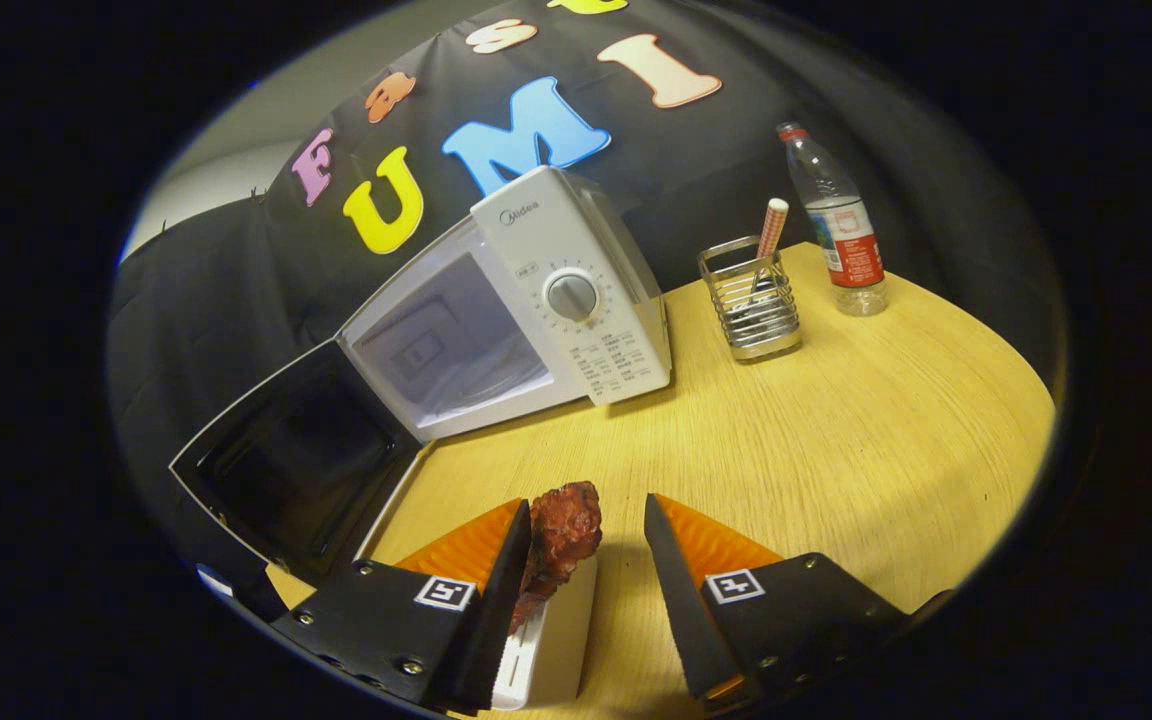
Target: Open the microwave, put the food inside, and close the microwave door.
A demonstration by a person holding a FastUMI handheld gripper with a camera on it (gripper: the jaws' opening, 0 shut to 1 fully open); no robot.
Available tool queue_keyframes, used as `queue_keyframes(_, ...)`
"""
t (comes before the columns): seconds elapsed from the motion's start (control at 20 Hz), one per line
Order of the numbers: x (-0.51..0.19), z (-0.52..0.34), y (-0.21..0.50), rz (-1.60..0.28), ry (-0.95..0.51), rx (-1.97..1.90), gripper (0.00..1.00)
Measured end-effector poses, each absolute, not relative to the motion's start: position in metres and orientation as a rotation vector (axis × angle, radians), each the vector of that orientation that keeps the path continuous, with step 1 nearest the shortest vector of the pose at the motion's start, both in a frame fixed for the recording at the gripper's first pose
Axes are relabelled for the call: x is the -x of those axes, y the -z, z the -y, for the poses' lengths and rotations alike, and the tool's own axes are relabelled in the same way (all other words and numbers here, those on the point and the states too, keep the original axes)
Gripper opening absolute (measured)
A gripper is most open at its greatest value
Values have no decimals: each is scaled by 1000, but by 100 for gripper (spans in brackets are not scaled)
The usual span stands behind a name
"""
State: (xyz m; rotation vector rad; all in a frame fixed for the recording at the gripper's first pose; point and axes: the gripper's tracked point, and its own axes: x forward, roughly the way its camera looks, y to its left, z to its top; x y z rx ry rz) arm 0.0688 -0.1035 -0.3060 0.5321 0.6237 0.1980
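The jaws of the gripper [586,560] stand released, and the glazed piece of meat [564,540] on its white tray [556,640] between them, against the left finger, looks light, rigid and sticky, best pinched across its middle before going into the open microwave [536,310].

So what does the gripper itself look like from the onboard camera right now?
The gripper has two wedge-shaped fingers tapering forward, with ribbed outer faces and serrated inner edges. Each sits in a flat black bracket fixed with small screws and carries a square black-and-white marker tag. No cables are visible.
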Motion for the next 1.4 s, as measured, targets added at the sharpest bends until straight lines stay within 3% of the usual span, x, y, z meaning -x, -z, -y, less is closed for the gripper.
queue_keyframes(0.1,-73,102,303,-605,-200,-539,41)
queue_keyframes(0.15,-70,104,298,-604,-201,-542,42)
queue_keyframes(0.35,-77,86,283,-585,-273,-640,17)
queue_keyframes(0.75,-81,76,251,-538,-275,-564,16)
queue_keyframes(0.8,-82,76,260,-551,-256,-510,6)
queue_keyframes(1.1,-77,64,264,-600,-324,-609,7)
queue_keyframes(1.4,-80,67,264,-642,-296,-774,7)
